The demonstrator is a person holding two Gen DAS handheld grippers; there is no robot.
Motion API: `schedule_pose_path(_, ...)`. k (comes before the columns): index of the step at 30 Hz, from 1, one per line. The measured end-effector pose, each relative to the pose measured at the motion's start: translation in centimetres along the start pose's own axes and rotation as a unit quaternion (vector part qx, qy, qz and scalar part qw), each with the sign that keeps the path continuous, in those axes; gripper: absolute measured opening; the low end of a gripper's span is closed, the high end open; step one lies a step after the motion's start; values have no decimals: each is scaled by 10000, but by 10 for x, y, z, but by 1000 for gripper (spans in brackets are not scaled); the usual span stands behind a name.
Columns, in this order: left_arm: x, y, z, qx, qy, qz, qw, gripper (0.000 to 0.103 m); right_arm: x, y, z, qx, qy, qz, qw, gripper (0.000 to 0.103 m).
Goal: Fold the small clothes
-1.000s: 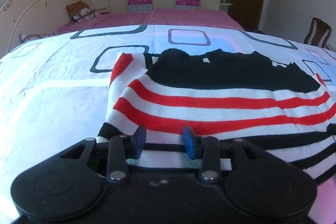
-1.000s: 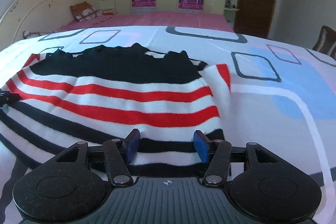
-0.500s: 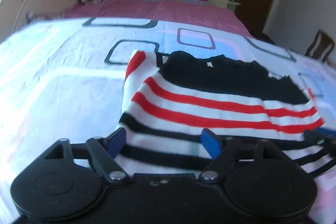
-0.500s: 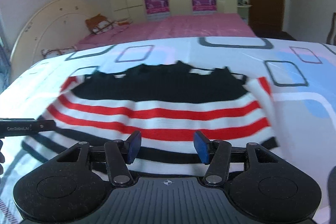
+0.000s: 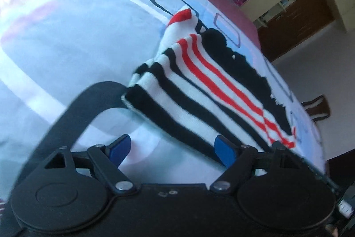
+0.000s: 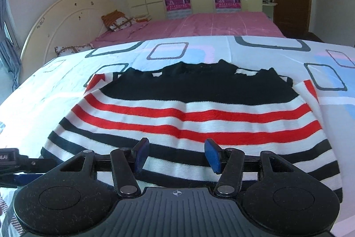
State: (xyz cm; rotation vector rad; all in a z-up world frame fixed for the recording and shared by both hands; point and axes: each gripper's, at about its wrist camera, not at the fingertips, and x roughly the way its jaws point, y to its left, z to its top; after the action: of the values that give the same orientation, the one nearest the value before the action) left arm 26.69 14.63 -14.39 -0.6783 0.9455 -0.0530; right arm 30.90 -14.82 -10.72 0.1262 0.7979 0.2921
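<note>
Change: the left gripper (image 5: 173,151) is now rolled sideways, its jaws spread wide off the hem they were pinching a second ago.
Garment: the knitted sweater with black, white and red stripes (image 6: 188,112) is lying folded on the white bedspread with rounded-square prints (image 6: 332,108).
Left tongs: released, empty.
Right gripper (image 6: 176,156): half-spread, hovering over the hem, grasping nothing.
</note>
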Motion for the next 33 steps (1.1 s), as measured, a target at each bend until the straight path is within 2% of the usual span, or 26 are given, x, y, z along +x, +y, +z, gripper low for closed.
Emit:
schedule_pose_path(5,23,-2,12,-348,-351,-415,9979,87,10,4,4,-31,-39,-175,9998,55)
schedule_pose_path(9,42,-3,26,-594,-579,-672,9943,86,26,1,16,63,-154,-418,9990,55)
schedule_pose_path(12,51,-2,31,-703,-783,-739,9917,75,51,3,13,-126,104,-648,9978,55)
schedule_pose_path(13,53,-3,32,-686,-849,-728,9914,62,59,6,8,-302,216,-739,9966,55)
schedule_pose_path(15,58,1,32,-703,-883,-631,9916,40,60,13,1,-636,99,-883,9940,55)
schedule_pose_path(24,55,8,35,-870,-891,-699,9898,27,63,13,4,-555,161,-969,9936,55)
schedule_pose_path(33,44,-14,31,-497,-1198,-424,9906,22,63,7,8,-676,212,-731,9948,56)
